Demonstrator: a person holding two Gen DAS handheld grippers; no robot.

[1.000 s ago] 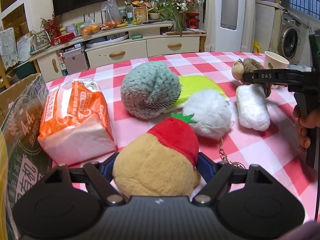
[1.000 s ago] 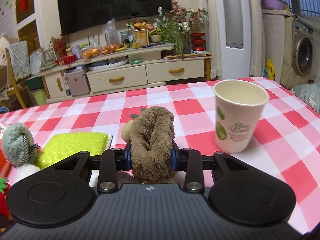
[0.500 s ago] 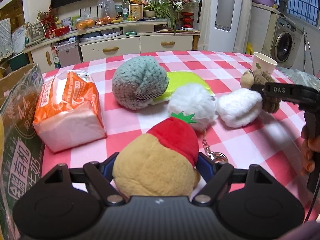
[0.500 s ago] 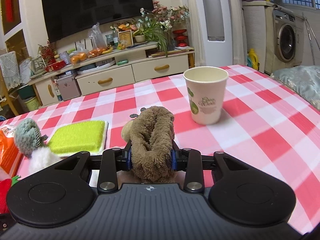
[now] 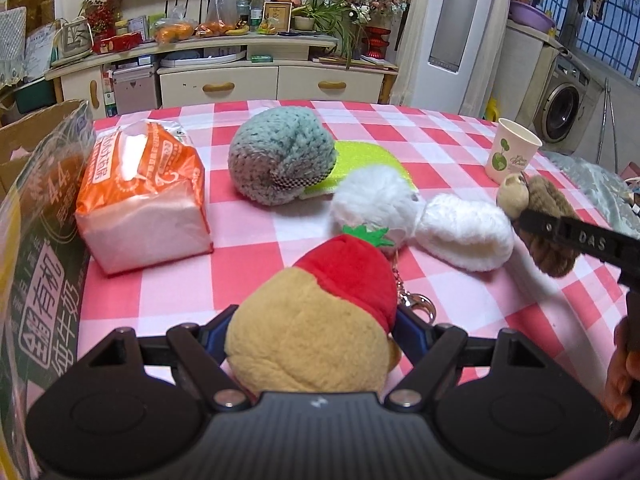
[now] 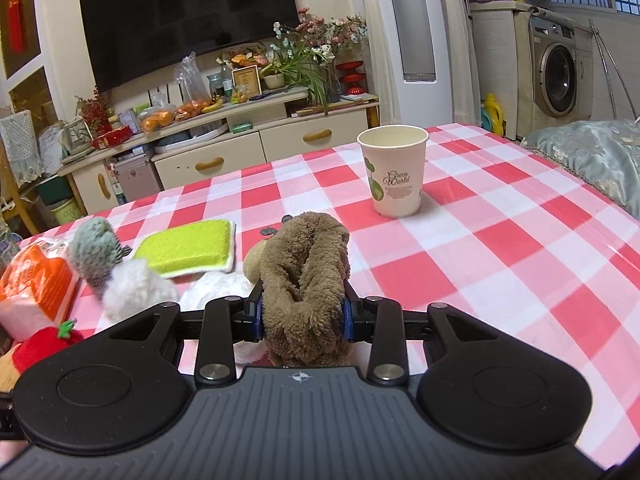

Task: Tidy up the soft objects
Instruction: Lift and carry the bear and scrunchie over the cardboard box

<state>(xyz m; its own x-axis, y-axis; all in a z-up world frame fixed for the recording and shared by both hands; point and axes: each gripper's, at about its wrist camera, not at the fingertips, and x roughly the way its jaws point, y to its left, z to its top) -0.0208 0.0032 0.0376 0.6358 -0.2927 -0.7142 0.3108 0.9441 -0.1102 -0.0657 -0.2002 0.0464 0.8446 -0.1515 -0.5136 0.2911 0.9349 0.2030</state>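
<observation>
My left gripper [image 5: 312, 322] is shut on a tan plush with a red strawberry cap [image 5: 320, 320], held above the checked table [image 5: 256, 264]. My right gripper [image 6: 303, 314] is shut on a brown plush toy [image 6: 306, 284]; this toy also shows in the left wrist view [image 5: 548, 224] at the right. On the table lie a grey-blue knitted ball [image 5: 280, 160], a lime-green sponge pad [image 5: 360, 164], a white fluffy pompom [image 5: 376, 204] and a white fluffy roll [image 5: 466, 232]. The same items show at the left of the right wrist view, the sponge pad [image 6: 188, 246] among them.
An orange tissue pack [image 5: 140, 196] lies at the left of the table. A cardboard box [image 5: 36, 248] stands at the far left edge. A paper cup [image 6: 394, 172] stands at the back right. A metal keyring clip [image 5: 416, 300] lies by the strawberry plush.
Both grippers have pulled back and risen with their toys still held. The paper cup and the table items look farther off than before.
</observation>
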